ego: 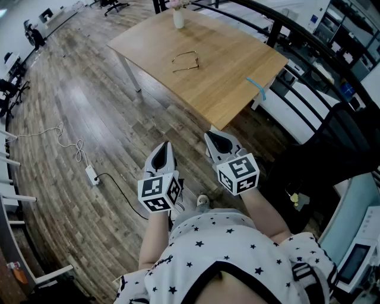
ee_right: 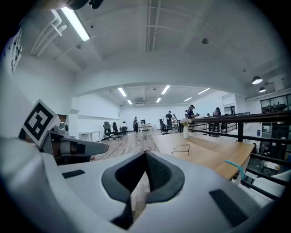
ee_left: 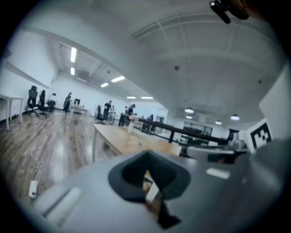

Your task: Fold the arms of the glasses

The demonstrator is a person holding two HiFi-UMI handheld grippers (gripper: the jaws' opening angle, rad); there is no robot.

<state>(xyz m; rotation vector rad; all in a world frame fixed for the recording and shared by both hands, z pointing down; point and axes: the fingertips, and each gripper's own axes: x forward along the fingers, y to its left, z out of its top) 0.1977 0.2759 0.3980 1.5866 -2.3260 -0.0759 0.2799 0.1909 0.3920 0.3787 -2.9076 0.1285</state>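
Left tool (ego: pixel 164 155), right tool (ego: pixel 217 144) closed; glasses (ego: pixel 185 61) flat, arms unfolded, far ahead.

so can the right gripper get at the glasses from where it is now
Probably not yet. The right gripper hangs over the floor, well short of the table, and the glasses lie near the table's middle. Nothing stands in between, so stepping closer should do.

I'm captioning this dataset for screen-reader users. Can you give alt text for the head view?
Seen from above, a person holds the left tongs and right tongs, both shut and empty, over a wood floor, short of a wooden table. Glasses lie on the table, a white vase near its far edge.
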